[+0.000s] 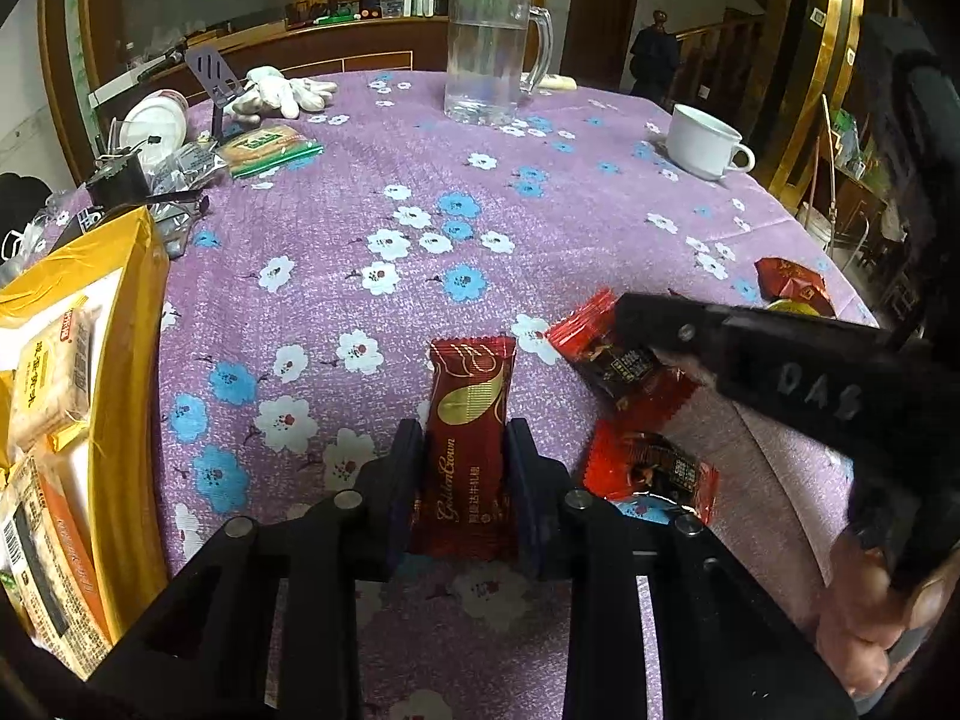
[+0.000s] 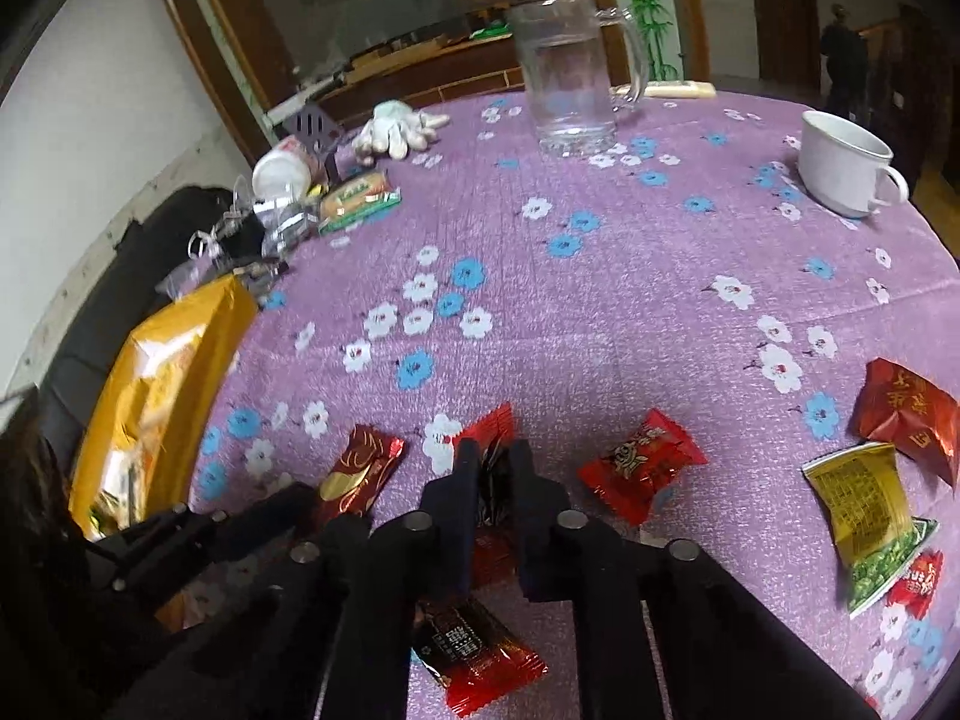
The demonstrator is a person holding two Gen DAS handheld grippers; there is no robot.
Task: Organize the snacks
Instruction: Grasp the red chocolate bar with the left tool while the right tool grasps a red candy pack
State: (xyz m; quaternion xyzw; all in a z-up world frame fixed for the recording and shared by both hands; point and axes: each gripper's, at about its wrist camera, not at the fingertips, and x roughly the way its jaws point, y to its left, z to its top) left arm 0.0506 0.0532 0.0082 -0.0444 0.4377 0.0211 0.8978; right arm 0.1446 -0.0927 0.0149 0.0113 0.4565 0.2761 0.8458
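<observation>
The left gripper (image 1: 462, 450) is clamped on a dark red Golden Crown bar (image 1: 468, 420), holding it just above the flowered purple tablecloth (image 1: 372, 180). To its left sits the open yellow snack box (image 1: 129, 324), packets already inside. To its right, the right gripper (image 2: 495, 468) is pinched shut on a red-and-black candy (image 2: 489, 480), with another red-and-black packet (image 2: 474, 654) lying beneath it. Further right lie a red candy (image 2: 642, 462), a yellow-green packet (image 2: 864, 510) and a red foil pouch (image 2: 912, 414).
</observation>
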